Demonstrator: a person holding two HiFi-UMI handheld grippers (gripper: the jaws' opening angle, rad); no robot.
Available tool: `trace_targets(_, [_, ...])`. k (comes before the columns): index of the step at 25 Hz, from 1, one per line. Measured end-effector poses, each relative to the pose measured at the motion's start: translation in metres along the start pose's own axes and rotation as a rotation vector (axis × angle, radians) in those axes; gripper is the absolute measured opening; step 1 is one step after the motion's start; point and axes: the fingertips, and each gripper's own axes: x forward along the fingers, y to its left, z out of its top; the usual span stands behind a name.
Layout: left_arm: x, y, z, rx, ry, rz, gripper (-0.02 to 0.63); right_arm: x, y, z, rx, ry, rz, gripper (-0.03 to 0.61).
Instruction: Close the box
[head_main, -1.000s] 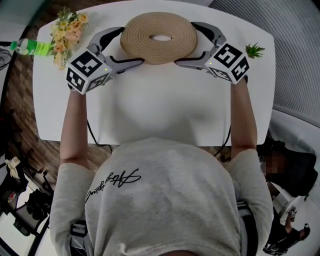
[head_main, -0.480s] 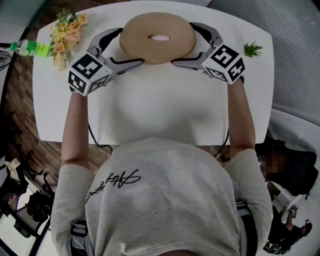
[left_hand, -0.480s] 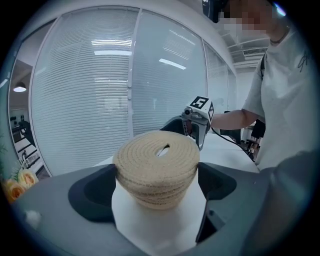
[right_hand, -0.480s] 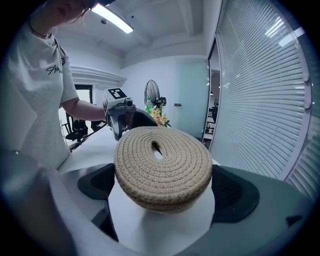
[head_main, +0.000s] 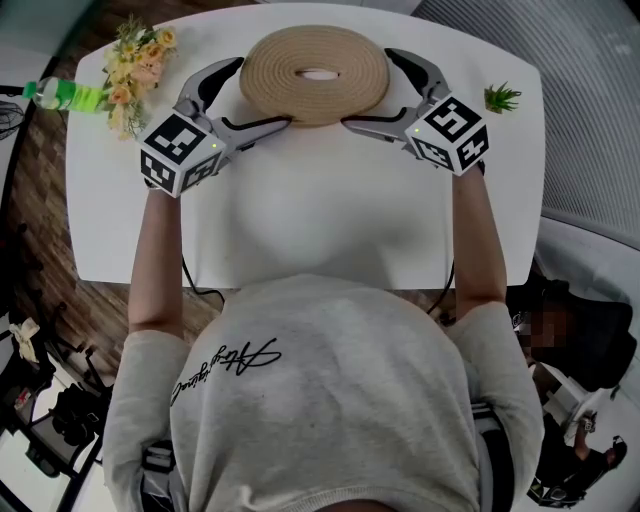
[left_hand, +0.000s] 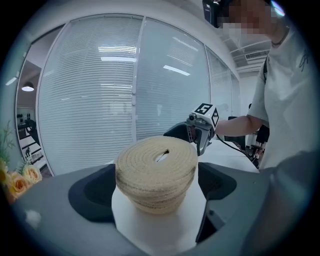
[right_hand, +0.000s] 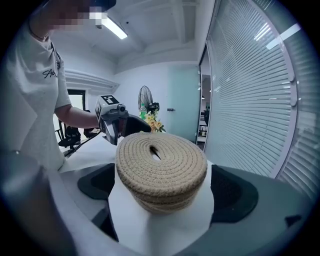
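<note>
Across the bare near half of the desk (head_main: 320, 210), the left tongs (head_main: 257, 92) and right tongs (head_main: 368, 88) are both spread wide and grip nothing. They bracket the woven box (head_main: 315, 75) at mid far edge, probably to steady its seated lid.

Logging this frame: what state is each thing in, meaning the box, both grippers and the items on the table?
woven box: lid on, standing on the white table.
left gripper: jaws apart, one either side of the box.
right gripper: jaws apart, one either side of the box.
green bottle: lying on its side at the table's edge.
flower bunch: lying flat.
small plant: upright.
</note>
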Motion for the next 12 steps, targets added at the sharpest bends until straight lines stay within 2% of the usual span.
trace_targets(12, [-0.02,-0.018,0.022,0.017,-0.091,0.052,0.5,-0.02,0.016,0.029,-0.004,-0.103,-0.034,0.591])
